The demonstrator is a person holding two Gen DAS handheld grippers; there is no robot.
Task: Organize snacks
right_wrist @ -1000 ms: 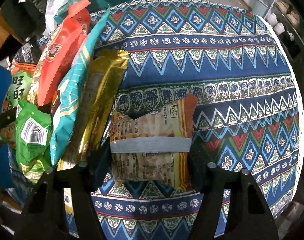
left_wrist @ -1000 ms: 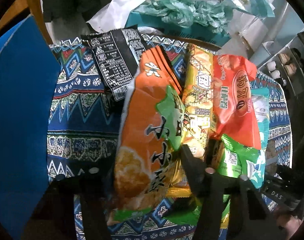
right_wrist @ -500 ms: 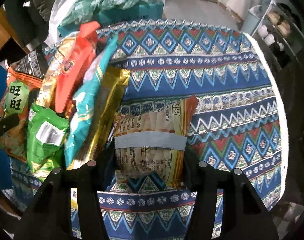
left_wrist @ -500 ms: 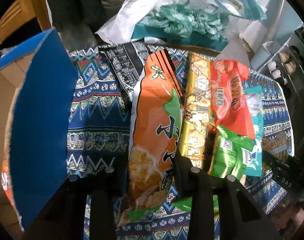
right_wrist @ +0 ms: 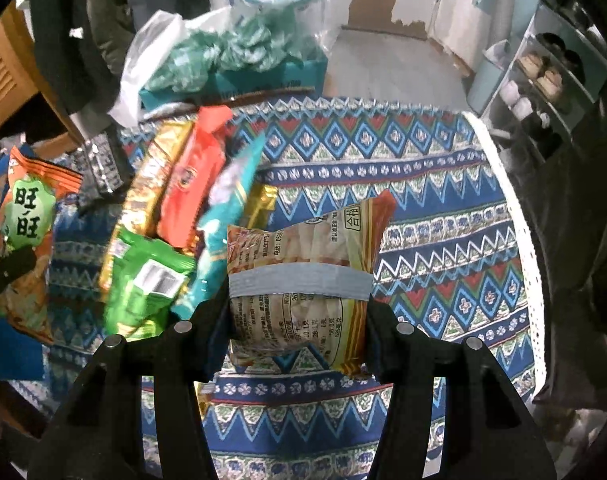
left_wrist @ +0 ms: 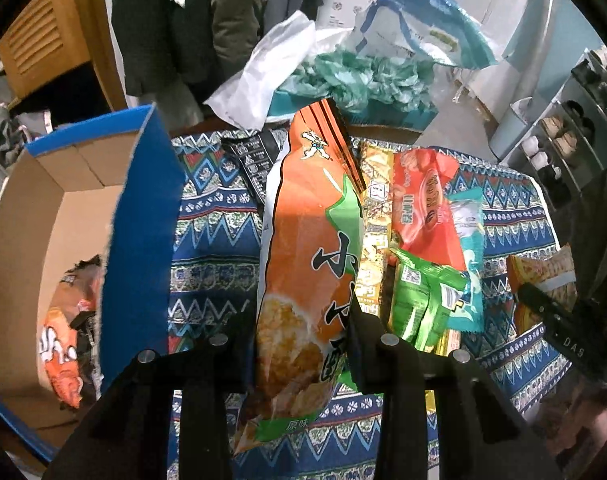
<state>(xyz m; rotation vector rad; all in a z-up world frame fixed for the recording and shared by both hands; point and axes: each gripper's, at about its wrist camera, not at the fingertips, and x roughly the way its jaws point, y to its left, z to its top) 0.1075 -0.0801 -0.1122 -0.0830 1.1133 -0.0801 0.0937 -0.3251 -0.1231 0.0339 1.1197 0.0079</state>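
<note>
Two black grippers clamped: left gripper (left_wrist: 301, 332) squeezing tall orange crinkly rice-cracker bag (left_wrist: 307, 248) above patterned blue tablecloth (left_wrist: 215, 220); right gripper (right_wrist: 297, 320) pinching pale grey-banded biscuit packet (right_wrist: 303, 280). Open blue-edged cardboard box (left_wrist: 43, 208) at nine o'clock.

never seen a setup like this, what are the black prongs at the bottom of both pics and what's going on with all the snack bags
There is no robot here: a person holds a two-finger gripper in each hand, and a fisheye camera on each looks forward along its fingers. The black prongs are those fingers.

The left view shows the left gripper clamped on a long orange snack bag. Beside it on the left stands an open cardboard box with another orange pack inside.

The right view shows the right gripper clamped on a tan cracker pack with a grey band.

Below lies a patterned tablecloth with more snacks in a row: a red pack, a green one, a teal one.
</note>
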